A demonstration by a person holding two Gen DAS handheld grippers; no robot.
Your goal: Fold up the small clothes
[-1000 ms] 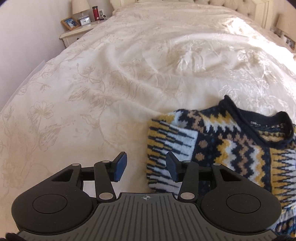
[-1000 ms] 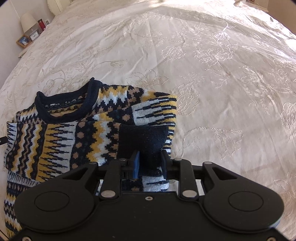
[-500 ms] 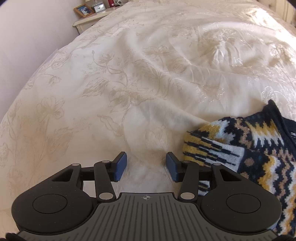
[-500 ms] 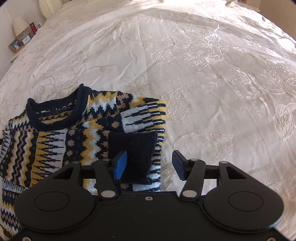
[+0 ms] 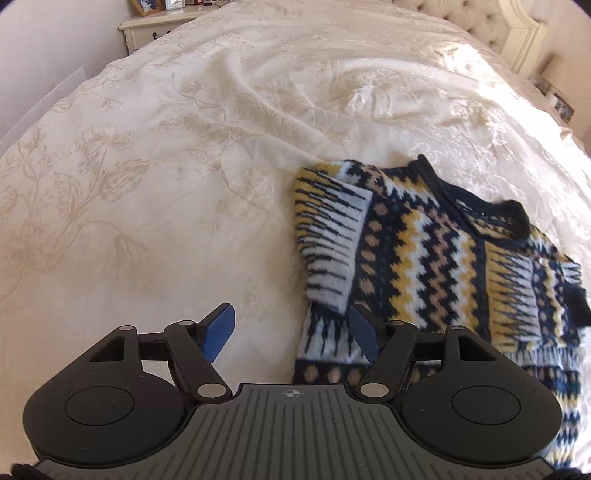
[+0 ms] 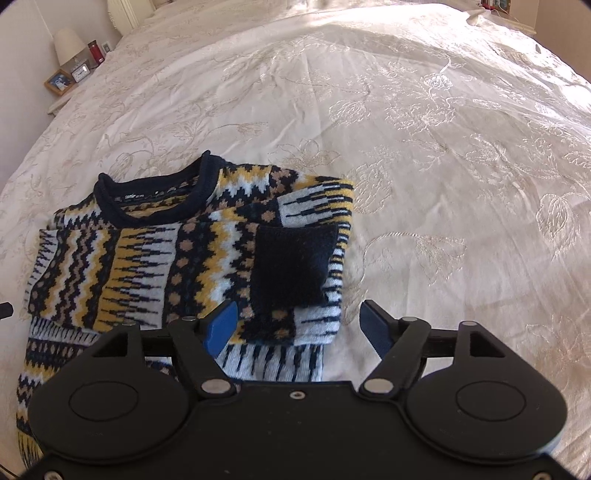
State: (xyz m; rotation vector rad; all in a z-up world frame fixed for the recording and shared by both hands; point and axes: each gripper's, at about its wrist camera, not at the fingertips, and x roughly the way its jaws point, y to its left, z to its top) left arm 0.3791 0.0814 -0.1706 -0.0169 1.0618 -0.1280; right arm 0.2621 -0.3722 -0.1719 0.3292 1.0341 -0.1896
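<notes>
A small knitted sweater (image 5: 424,251) in navy, white, yellow and tan zigzags lies flat on the bed, with both sleeves folded across its front. In the right wrist view the sweater (image 6: 155,258) shows its navy collar (image 6: 147,192) at the top and a navy sleeve cuff (image 6: 291,269) lying on its right side. My left gripper (image 5: 291,334) is open, low over the sweater's left edge, its right finger above the knit. My right gripper (image 6: 299,326) is open just below the cuff, with nothing between its fingers.
The cream embroidered bedspread (image 5: 184,166) stretches wide to the left and far side. A bedside table (image 5: 155,27) with a photo frame stands at the top left, and a lamp (image 6: 68,46) shows in the right wrist view. A padded headboard (image 5: 480,18) is at the far right.
My right gripper has opened, let go of the navy cuff and drawn back a little. My left gripper stayed open, swung away to the left, then came back to the sweater's left edge.
</notes>
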